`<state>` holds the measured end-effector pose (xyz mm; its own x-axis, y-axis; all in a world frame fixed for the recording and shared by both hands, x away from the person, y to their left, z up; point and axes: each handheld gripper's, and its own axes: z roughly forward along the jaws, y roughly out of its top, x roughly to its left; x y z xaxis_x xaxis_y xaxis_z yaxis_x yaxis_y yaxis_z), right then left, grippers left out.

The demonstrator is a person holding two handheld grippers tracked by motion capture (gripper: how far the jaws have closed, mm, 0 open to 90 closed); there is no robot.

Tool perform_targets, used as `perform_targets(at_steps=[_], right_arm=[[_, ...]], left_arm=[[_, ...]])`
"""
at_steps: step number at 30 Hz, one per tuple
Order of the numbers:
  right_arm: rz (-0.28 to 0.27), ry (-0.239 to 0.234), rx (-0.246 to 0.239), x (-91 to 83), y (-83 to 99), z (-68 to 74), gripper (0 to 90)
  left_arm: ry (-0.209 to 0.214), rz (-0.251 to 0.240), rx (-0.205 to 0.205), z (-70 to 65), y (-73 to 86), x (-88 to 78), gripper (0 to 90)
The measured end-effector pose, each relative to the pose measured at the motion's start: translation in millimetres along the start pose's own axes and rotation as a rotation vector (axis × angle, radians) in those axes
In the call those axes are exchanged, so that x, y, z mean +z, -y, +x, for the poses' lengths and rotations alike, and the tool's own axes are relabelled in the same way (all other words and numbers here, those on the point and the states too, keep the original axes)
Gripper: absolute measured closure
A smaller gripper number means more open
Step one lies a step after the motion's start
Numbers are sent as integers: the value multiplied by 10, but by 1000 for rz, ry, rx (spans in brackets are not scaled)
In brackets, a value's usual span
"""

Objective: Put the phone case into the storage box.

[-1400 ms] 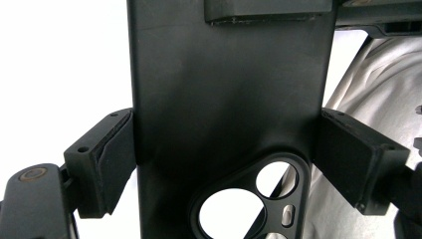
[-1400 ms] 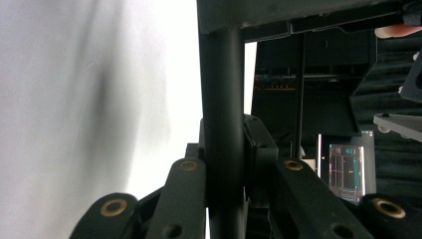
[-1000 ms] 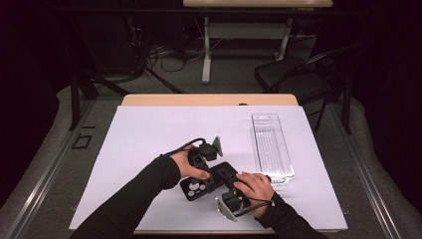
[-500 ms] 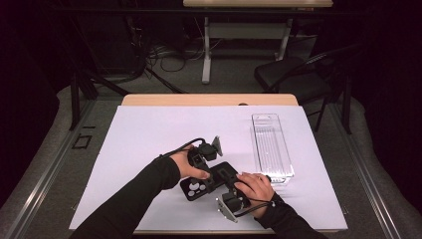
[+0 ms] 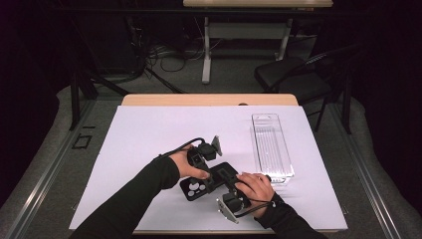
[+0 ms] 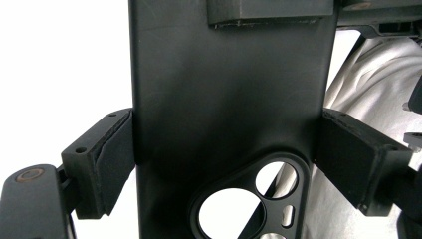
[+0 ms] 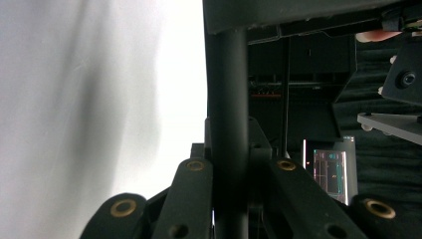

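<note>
You have the black phone case (image 5: 211, 180) held between both tools just above the white table cover (image 5: 149, 134), near your edge of the table and a little left of the clear plastic tray (image 5: 271, 144). Your left gripper (image 5: 199, 172) spans the case across its full width: in the left gripper view its two pads (image 6: 107, 159) stand wide apart and press on the long side edges, with the camera cut-out (image 6: 259, 196) of the case sitting low between them. That wide grip looks meant to steady the whole shell and stop it twisting. Your right gripper (image 5: 234, 191) takes the case the other way, edge-on: in the right gripper view the thin wall (image 7: 228, 124) of the case rises straight up from between jaws drawn nearly together, so they are pinched on that narrow rim. Holding one end flat and the other by the rim probably lets you flex or turn the case without dropping it. The tray lies lengthwise at the right side of the cover, well apart from your left hand (image 5: 186, 164) and just beyond your right hand (image 5: 256, 186); through its ribbed clear floor nothing can be seen inside it.
</note>
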<state>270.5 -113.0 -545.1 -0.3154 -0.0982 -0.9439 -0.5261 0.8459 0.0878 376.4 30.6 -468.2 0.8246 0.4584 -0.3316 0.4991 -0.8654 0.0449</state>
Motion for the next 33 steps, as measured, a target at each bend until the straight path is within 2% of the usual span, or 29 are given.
perform_targets(at_steps=[18,33], right_arm=[[-5,27,-2,-10,5,-14,863],[-5,12,8,0,5,-10,862]], left_arm=[[-7,-19,1,-9,3,-1,126],[-30,-47,3,-37,11,-18,127]])
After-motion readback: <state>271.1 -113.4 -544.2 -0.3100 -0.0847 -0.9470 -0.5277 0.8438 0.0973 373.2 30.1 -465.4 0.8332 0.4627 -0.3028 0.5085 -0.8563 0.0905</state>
